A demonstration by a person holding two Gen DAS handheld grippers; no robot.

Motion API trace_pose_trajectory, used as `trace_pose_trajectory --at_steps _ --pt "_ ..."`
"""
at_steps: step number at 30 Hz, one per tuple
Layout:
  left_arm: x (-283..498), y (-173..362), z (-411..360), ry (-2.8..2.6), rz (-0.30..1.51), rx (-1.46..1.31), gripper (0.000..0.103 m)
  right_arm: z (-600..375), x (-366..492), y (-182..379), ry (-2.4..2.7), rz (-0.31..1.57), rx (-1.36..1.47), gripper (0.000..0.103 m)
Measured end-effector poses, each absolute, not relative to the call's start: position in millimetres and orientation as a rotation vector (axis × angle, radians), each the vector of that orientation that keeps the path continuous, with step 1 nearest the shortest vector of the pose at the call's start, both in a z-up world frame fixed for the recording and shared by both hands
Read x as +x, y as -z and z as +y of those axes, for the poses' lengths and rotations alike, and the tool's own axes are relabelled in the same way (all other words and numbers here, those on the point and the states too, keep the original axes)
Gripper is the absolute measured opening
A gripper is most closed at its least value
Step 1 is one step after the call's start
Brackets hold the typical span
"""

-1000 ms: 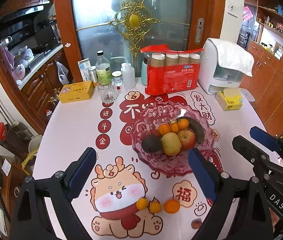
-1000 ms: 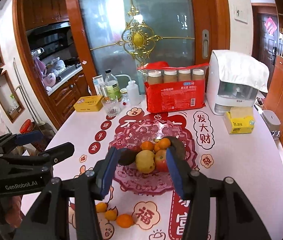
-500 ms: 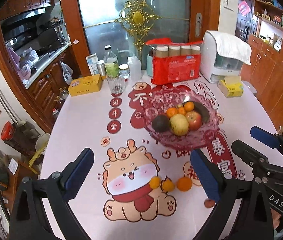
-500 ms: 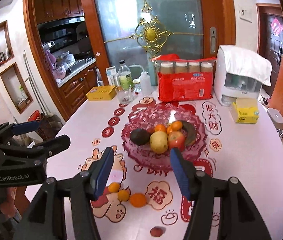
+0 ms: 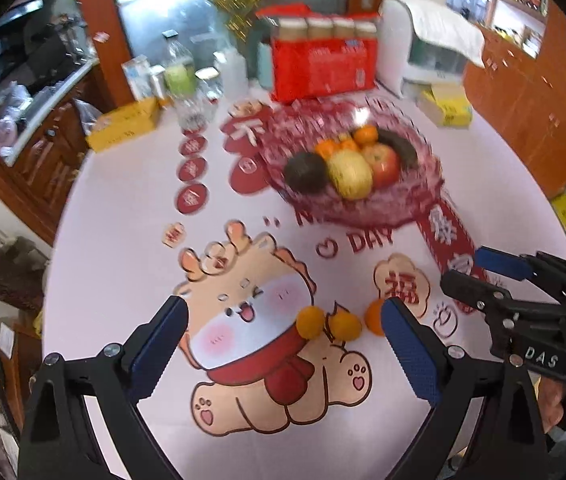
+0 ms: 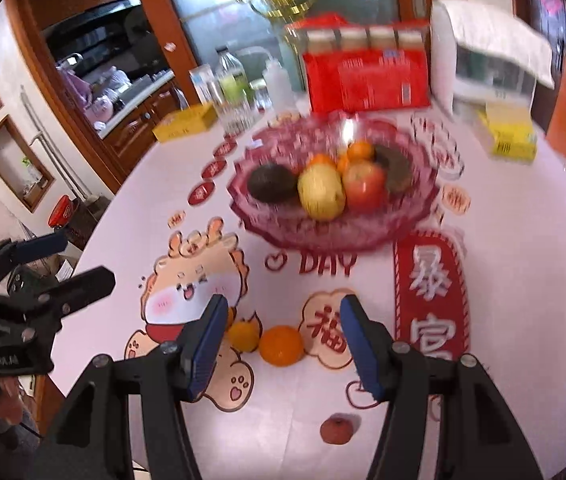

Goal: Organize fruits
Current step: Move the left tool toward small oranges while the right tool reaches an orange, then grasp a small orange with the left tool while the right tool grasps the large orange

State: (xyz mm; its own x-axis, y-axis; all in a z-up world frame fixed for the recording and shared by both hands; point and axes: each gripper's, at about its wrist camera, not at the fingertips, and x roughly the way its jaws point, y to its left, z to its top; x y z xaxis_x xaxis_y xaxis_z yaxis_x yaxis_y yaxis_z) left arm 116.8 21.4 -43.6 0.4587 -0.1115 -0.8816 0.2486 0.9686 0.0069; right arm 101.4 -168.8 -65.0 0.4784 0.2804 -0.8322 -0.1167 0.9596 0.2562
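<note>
A pink glass fruit bowl [image 5: 411, 204] [image 6: 335, 236] holds an avocado, a yellow pear, a red apple and small oranges. Three small oranges lie loose on the printed tablecloth: the left one [image 5: 310, 321], the middle one [image 5: 346, 325] [image 6: 243, 334] and the right one [image 5: 375, 316] [image 6: 281, 345]. A small brownish-red fruit [image 6: 336, 429] lies nearer the table's front edge. My left gripper [image 5: 285, 326] is open and empty above the oranges. My right gripper [image 6: 281, 320] is open and empty, with the right orange between its fingers but below them.
At the back of the table stand a red pack of jars [image 5: 323, 60], a white appliance [image 5: 431, 48], a yellow tissue pack [image 5: 449, 110], bottles and a glass [image 5: 193, 96], and a yellow box [image 5: 125, 128]. Wooden cabinets surround the table.
Both grippers have moved back from the bowl and down toward the loose oranges, which now lie between the fingers. Both stay open.
</note>
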Motion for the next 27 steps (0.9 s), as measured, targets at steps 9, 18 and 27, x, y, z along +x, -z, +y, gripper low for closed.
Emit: trace_pose_trajectory --at_steps 9,18,27 --pt "143.6 124.6 22.7 0.369 1.222 0.125 0.07 -160.1 116.2 127.7 -0.225 1.191 0.234 0.059" --pt "155.0 168.9 18.6 0.462 1.317 0.112 0.052 -152.7 124.7 162.4 -0.228 1.276 0.247 0.059" --pt "162.5 183.0 17.2 0.499 1.354 0.08 0.037 -150.4 125.5 173.4 -0.308 1.293 0.322 0.046"
